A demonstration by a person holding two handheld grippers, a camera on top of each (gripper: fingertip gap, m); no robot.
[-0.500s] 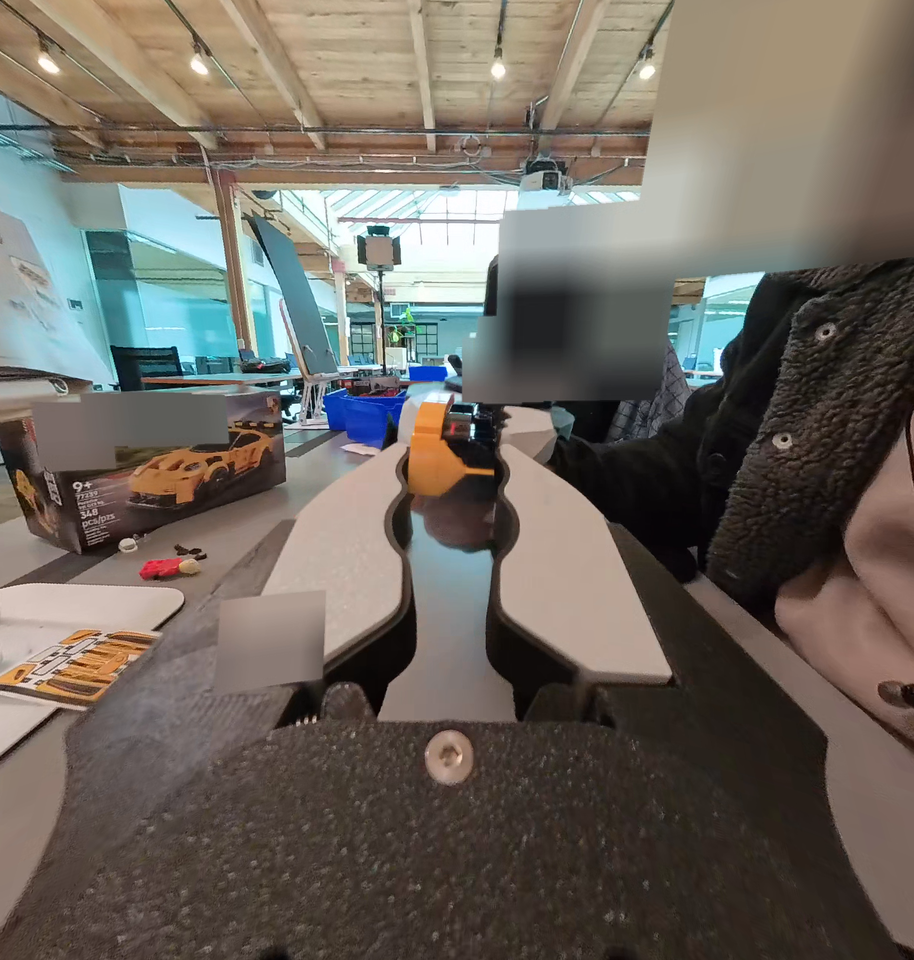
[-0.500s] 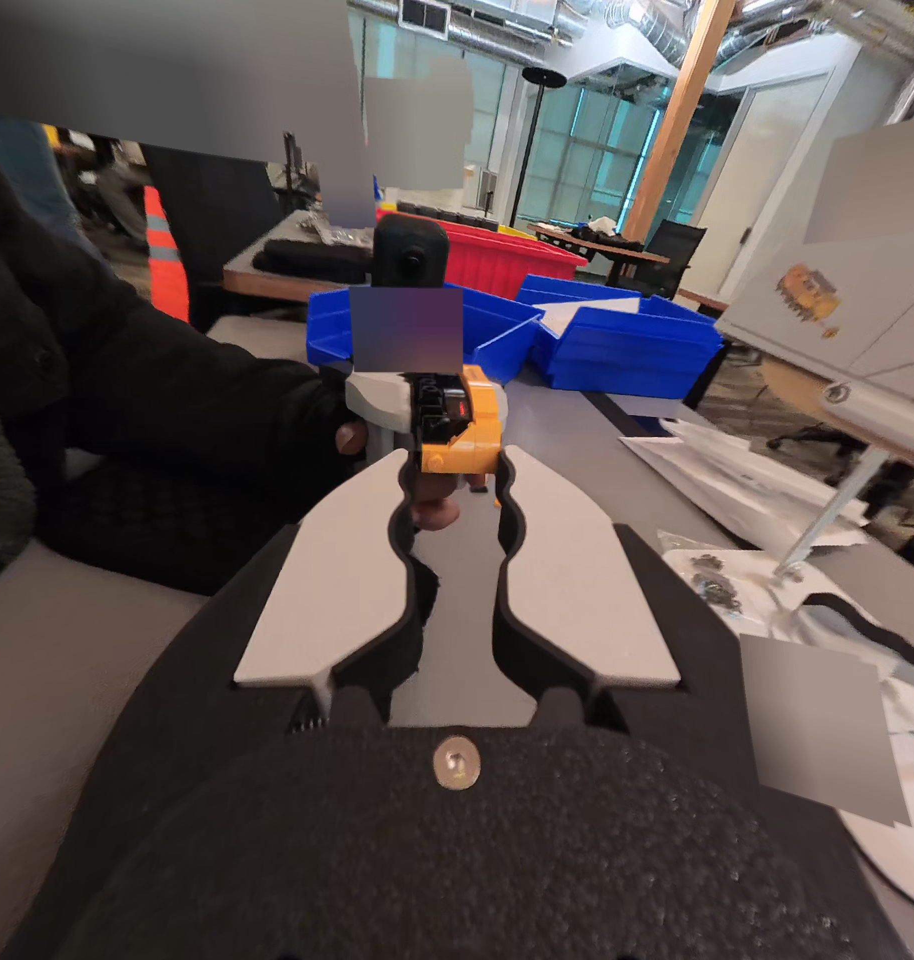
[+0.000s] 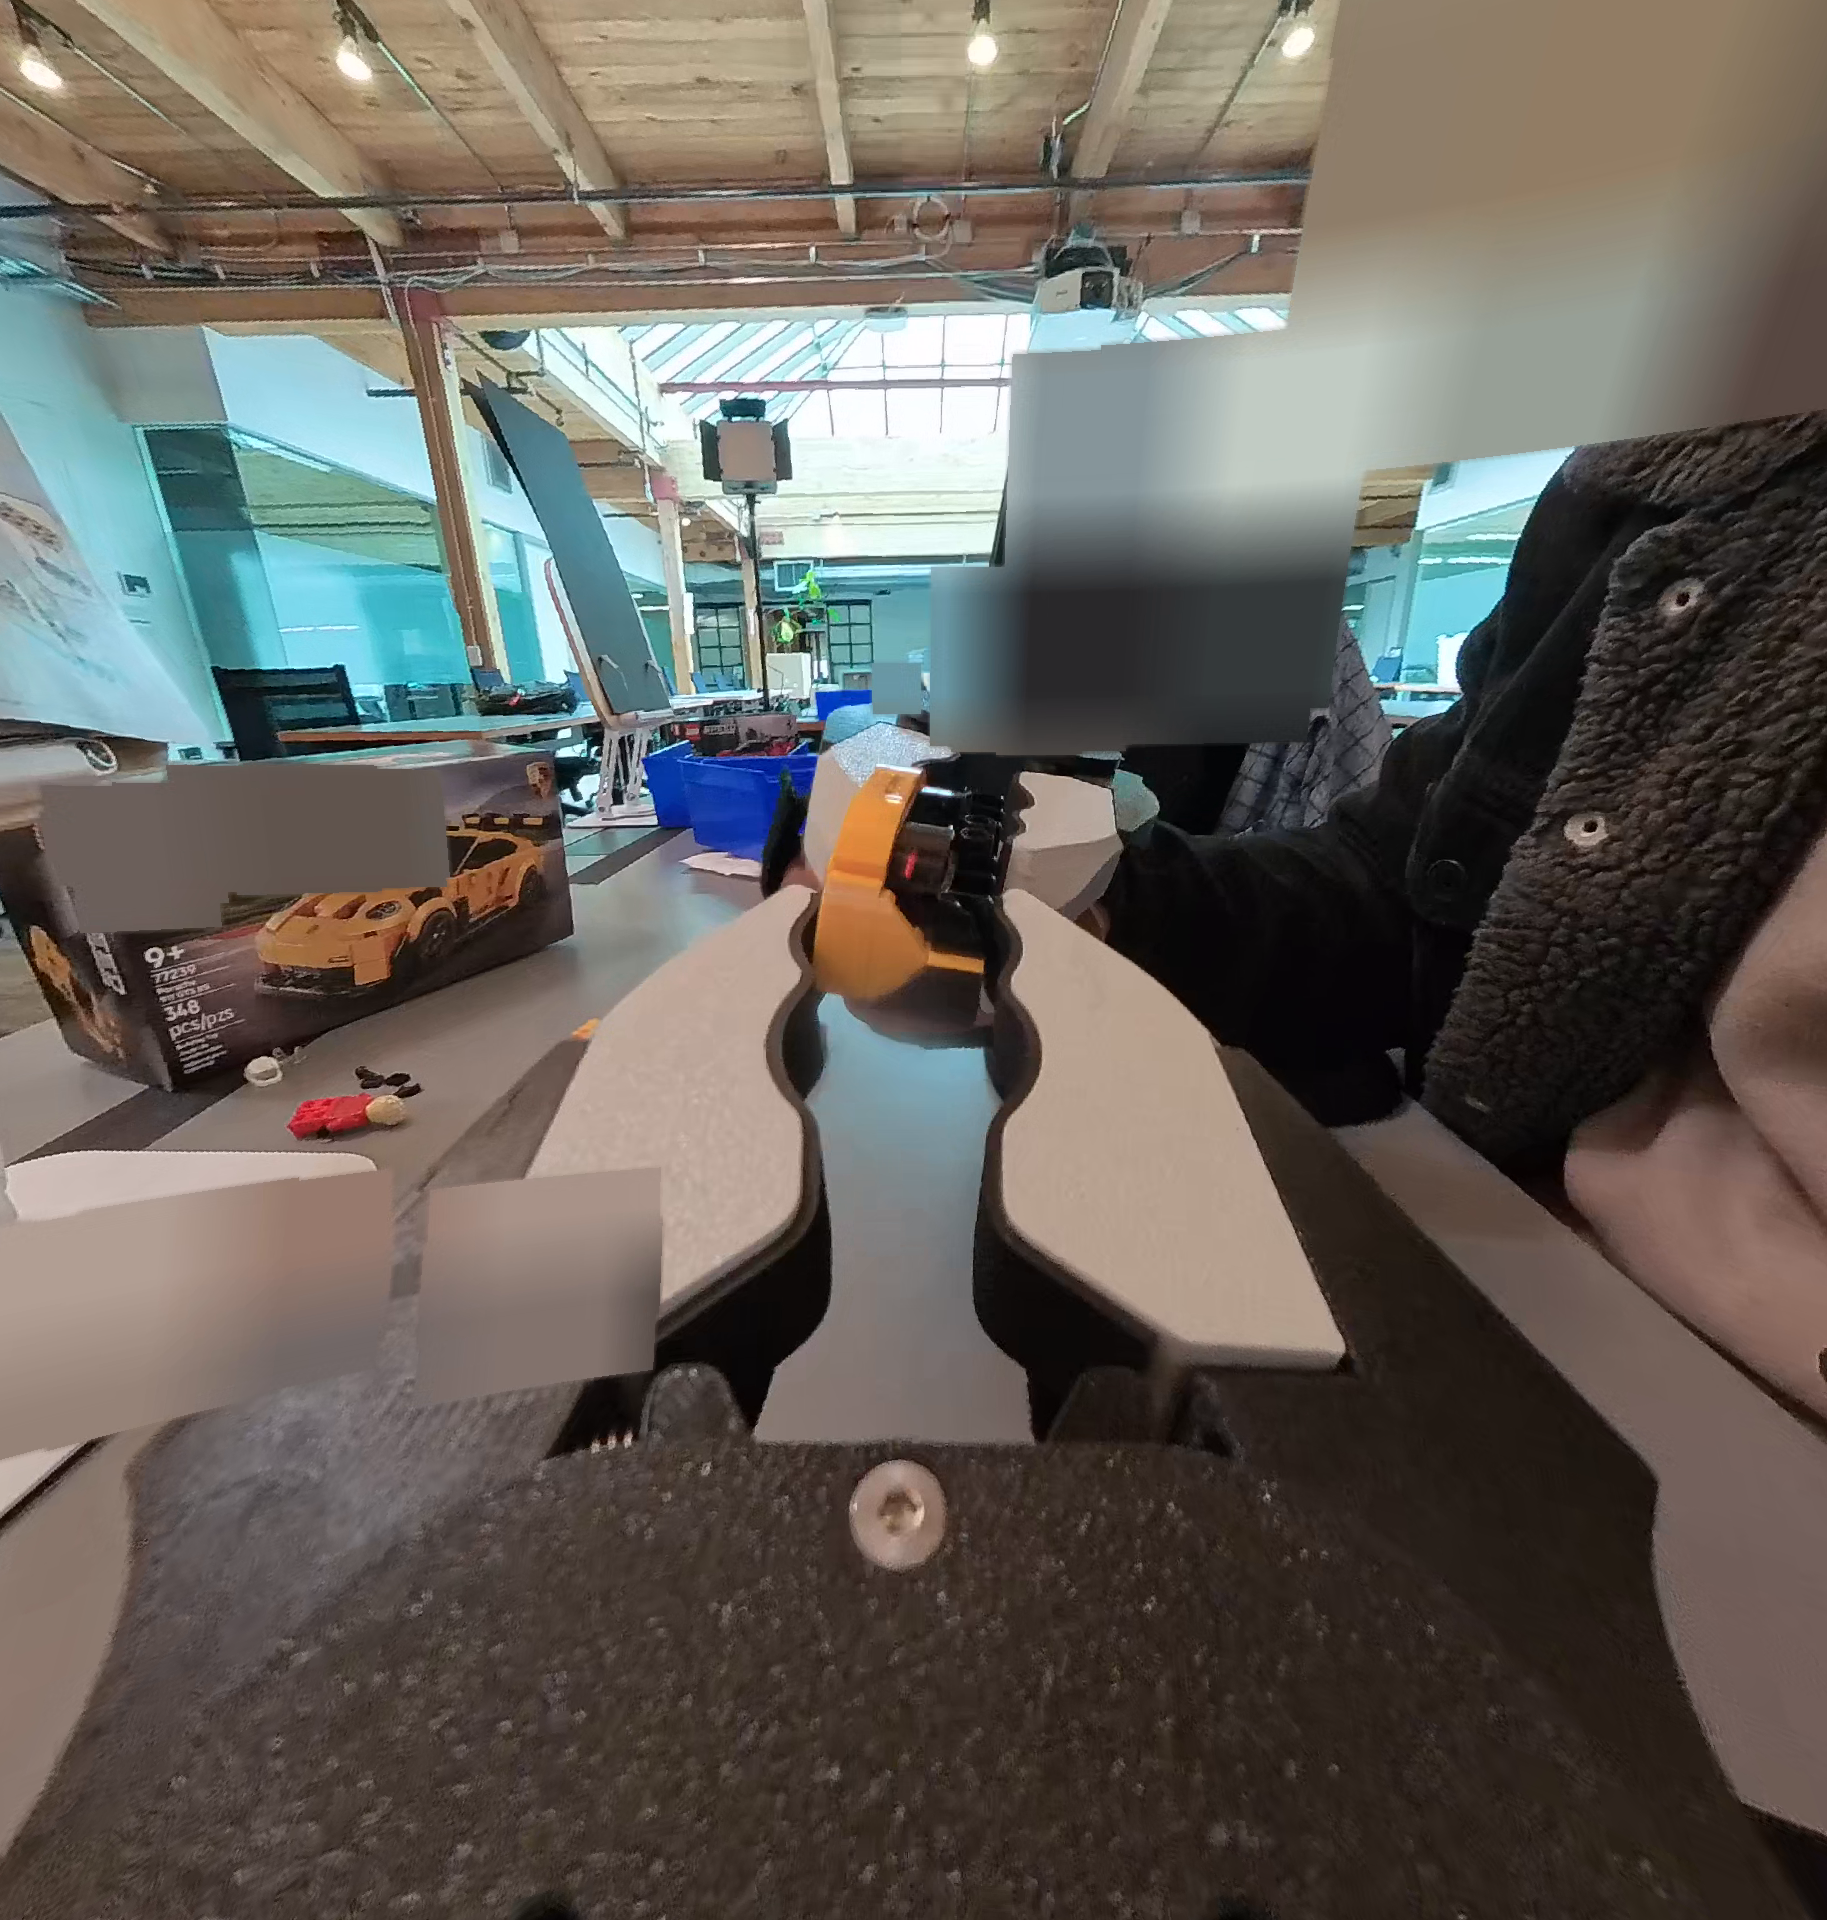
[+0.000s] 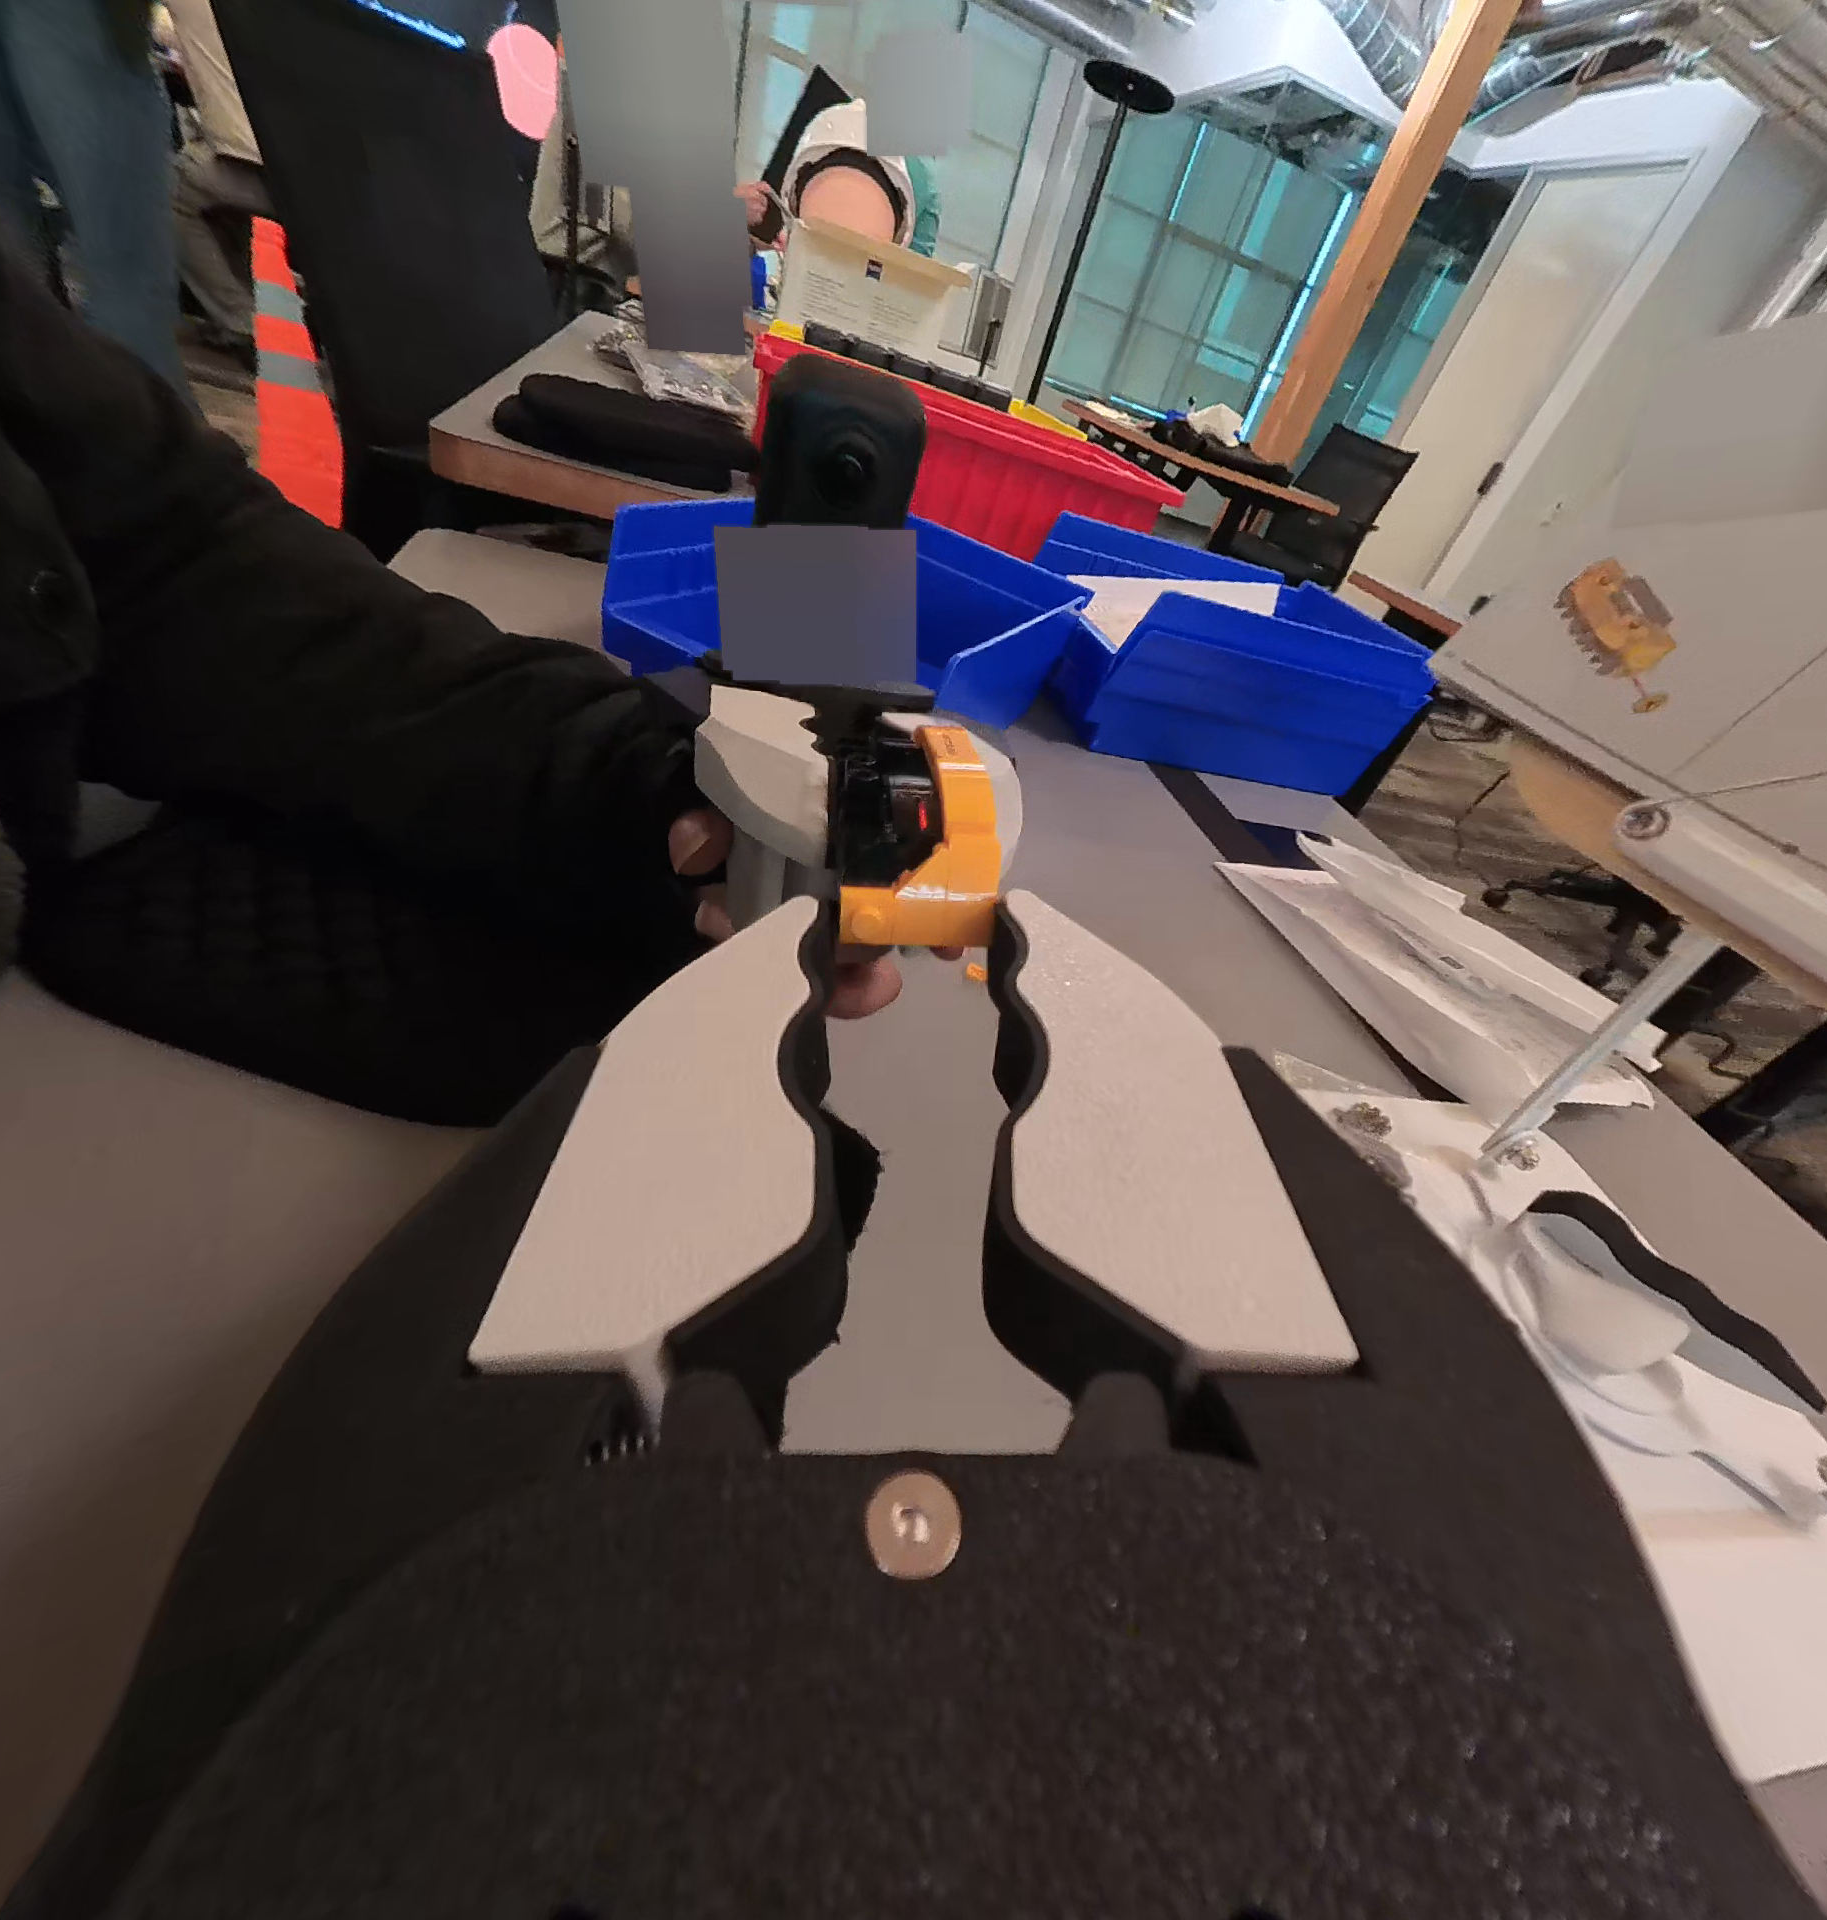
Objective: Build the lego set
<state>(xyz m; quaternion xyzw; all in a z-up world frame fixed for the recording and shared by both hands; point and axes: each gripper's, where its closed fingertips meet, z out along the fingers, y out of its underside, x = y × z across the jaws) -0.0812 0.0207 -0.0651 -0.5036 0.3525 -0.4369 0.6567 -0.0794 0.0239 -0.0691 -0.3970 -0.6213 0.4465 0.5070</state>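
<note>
On the far left of the grey table point(image 3: 618, 966) the lego box point(image 3: 306, 914) stands back from the near edge, with a red piece point(image 3: 327, 1115) and small black bits point(image 3: 387, 1081) loose on bare surface just before it. Mid-scene, the left gripper point(image 3: 901, 951) and the right gripper point(image 4: 904, 925) meet tip to tip above the table, both clenched on the yellow lego car section point(image 3: 867, 914), which hangs clear of the surface. Bare table lies beneath it. Far right, blue bins point(image 4: 1241, 675) crowd the far edge; white papers point(image 4: 1408, 966) overhang the right edge.
</note>
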